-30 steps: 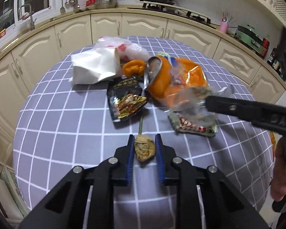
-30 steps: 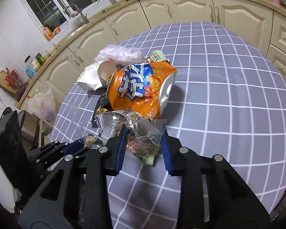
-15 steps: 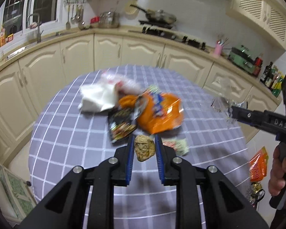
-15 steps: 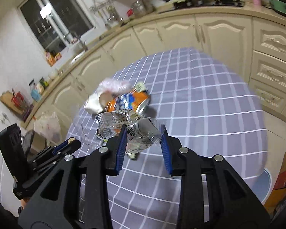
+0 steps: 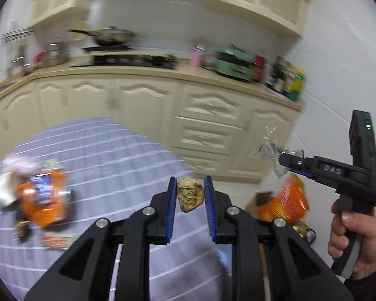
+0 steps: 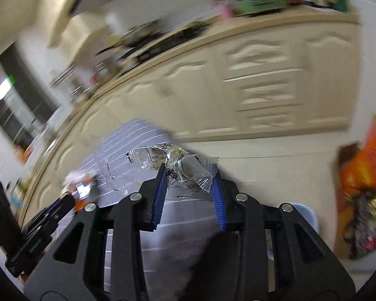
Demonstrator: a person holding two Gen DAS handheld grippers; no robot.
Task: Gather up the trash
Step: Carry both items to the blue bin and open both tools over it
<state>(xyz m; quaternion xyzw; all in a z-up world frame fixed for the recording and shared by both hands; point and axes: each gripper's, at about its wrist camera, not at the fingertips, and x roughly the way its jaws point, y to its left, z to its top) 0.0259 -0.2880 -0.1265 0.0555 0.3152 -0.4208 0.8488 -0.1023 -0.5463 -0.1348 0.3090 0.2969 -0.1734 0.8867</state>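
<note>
My left gripper (image 5: 189, 195) is shut on a crumpled brown lump of trash (image 5: 189, 197) and holds it in the air past the table's right edge. My right gripper (image 6: 189, 175) is shut on a clear plastic wrapper (image 6: 178, 166); it also shows in the left wrist view (image 5: 287, 161), out to the right over the floor. More trash lies on the checked table (image 5: 117, 155): a crushed orange can (image 5: 43, 203), white paper (image 5: 0, 190) and a small packet (image 5: 57, 240). Both views are blurred.
On the floor to the right stands a bin or box with orange bags and other trash (image 5: 283, 203), also in the right wrist view (image 6: 363, 190). Cream kitchen cabinets (image 5: 208, 125) and a cluttered worktop run behind. A pale blue rim (image 6: 305, 213) sits below my right gripper.
Both grippers have swung right and away from the table, each still holding its piece of trash. The trash pile has slid to the far left of view and the floor bin has come into sight.
</note>
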